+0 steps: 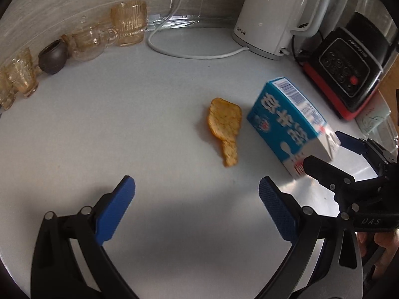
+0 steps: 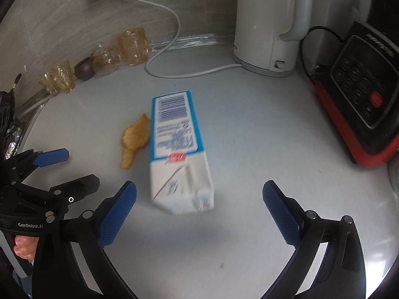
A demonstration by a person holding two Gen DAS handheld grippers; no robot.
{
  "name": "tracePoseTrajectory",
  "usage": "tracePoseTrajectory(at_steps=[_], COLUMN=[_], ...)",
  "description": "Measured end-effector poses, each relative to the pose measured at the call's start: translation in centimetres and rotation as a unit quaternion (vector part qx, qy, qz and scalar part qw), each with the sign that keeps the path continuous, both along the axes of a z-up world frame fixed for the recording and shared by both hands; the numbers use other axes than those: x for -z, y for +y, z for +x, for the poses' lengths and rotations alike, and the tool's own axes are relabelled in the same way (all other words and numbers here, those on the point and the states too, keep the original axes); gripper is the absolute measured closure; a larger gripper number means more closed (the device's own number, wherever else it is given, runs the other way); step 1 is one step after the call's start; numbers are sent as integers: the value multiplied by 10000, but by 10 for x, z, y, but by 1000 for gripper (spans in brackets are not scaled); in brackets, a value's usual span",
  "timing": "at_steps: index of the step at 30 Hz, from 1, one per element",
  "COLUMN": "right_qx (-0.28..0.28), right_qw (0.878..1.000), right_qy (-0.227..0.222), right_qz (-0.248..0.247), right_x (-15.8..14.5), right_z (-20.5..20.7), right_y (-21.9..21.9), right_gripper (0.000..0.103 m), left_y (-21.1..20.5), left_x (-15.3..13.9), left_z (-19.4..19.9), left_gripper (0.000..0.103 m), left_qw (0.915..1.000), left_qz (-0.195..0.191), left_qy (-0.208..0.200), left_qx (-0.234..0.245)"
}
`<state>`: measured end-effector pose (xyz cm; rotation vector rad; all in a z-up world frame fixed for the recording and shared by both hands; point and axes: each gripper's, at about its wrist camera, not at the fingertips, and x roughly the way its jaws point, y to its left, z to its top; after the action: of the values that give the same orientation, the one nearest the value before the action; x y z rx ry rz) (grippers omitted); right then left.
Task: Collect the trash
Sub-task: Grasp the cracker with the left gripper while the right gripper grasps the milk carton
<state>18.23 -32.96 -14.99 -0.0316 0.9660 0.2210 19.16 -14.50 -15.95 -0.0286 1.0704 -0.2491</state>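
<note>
A blue and white milk carton (image 1: 289, 122) lies on its side on the white counter; it also shows in the right wrist view (image 2: 177, 149). An orange peel (image 1: 224, 127) lies just left of it, and it also shows in the right wrist view (image 2: 134, 139). My left gripper (image 1: 197, 209) is open and empty, short of the peel. My right gripper (image 2: 199, 214) is open, its fingers on either side of the carton's white end, not touching it. It also shows in the left wrist view (image 1: 324, 149).
A white kettle (image 1: 274, 15) with its cord stands at the back. A black and red appliance (image 1: 349, 67) sits at the right. Amber glasses (image 1: 129, 22) and a small dark pot (image 1: 52, 57) line the wall at the left.
</note>
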Motion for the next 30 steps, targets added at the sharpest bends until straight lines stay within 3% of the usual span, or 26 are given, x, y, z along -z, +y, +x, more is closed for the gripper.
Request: tracePoseTrajectory(at_steps=[4,7,10,11,18,23,26,28,30], right_qx=[-70,-144,-300,-368,-213,41,144,181,200], right_qw=[9999,9997,9993,9991,9997,9995,9992,9991,9989], right_qy=[22,80,121,122,-41,-95,-112,-103,-99], right_qz=[126,187,181,157,148,296,347,379,411], right_x=[6,8,10,11,1,-8,-9,-8,-8], right_z=[11,15,18,18,9,-5,-12,-16,-20], right_y=[-6,-9,-7,-6,-25,-54,-65,-70,-71], right_gripper=[6,18,36,53,58,60,60,60,60], left_y=[-5,-11,-19,-22,-41,-47,-52,-54,-54], left_x=[4,7,8,8,12,18,18,17,17], left_z=[10,15,19,20,32,48,55,57,59], left_gripper=[8,8,8,8,10,24,39,62,69], left_qw=[10000,10000,9999,9999,9997,9998,9992,9986,9988], left_qz=[42,58,91,97,126,200,393,513,473], left_qy=[-32,-28,-43,-47,-55,27,-52,-99,-84], left_qx=[25,69,119,133,182,46,2,-30,-43])
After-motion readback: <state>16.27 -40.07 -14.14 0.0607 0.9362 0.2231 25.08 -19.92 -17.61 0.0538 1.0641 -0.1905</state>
